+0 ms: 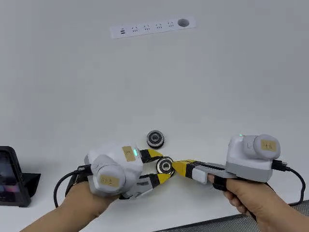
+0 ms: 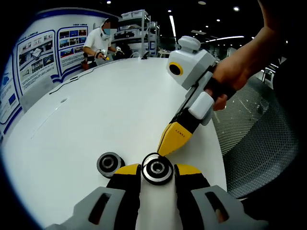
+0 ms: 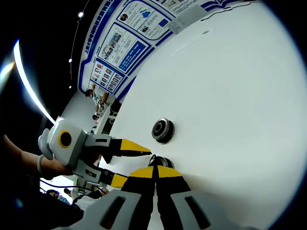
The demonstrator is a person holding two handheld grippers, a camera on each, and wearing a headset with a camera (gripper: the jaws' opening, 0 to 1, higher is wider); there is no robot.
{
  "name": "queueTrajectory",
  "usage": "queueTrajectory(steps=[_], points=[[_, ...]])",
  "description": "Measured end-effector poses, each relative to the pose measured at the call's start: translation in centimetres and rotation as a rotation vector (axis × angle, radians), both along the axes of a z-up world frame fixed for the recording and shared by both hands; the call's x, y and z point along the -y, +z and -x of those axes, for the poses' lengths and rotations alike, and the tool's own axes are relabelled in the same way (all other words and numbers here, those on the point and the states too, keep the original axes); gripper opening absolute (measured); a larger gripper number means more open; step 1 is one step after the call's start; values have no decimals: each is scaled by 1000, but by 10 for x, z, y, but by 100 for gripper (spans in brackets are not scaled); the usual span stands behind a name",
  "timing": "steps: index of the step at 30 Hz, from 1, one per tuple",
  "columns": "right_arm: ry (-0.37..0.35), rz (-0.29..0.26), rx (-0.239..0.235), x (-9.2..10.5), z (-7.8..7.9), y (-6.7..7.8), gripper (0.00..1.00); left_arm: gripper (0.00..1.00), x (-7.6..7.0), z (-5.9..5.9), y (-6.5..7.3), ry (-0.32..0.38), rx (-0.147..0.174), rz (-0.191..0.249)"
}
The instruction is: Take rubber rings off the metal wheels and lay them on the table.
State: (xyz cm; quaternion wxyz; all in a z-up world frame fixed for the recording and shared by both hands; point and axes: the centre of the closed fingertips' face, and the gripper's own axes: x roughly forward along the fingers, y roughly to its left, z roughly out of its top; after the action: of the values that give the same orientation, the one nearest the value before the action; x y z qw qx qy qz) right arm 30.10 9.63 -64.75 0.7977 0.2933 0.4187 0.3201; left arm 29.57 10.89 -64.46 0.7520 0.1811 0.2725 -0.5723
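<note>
Roomy white table (image 1: 217, 96); left gripper (image 1: 162, 166) tight around wheel (image 2: 157, 170), right gripper (image 1: 178, 166) closed at its rim.

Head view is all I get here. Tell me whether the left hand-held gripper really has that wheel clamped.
Observer: In the left gripper view the held wheel sits between both yellow tips of the left hand-held gripper, touching each.
Operator: Report the right one's jaws.
Observer: In the right gripper view the right hand-held gripper has its jaws pressed together, tips at that wheel's rim. Whether they pinch anything I cannot tell.
Operator: Describe what lies beyond the work.
Observer: In the left gripper view a person stands at the far end of the white table.
</note>
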Motion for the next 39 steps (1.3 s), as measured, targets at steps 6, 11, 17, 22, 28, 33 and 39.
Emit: queueTrajectory(steps=[6,11,17,22,28,33,39], points=[[2,-17,8,-2,0,7,2,37,-4,1,-2,7,1,-1],[7,-33,13,-4,0,13,2,43,-9,0,-4,21,4,-4],[-1,-54,19,-5,0,21,2,50,-15,0,-7,40,-2,-6],[-15,-57,20,0,2,23,2,55,-18,1,-7,55,-7,-1],[-53,-45,23,16,-1,22,2,56,-21,1,-7,66,-10,6],[-109,-30,22,36,-7,19,2,55,-22,2,-8,69,-12,5],[-143,-3,16,53,-13,12,2,54,-23,2,-8,74,-17,3]])
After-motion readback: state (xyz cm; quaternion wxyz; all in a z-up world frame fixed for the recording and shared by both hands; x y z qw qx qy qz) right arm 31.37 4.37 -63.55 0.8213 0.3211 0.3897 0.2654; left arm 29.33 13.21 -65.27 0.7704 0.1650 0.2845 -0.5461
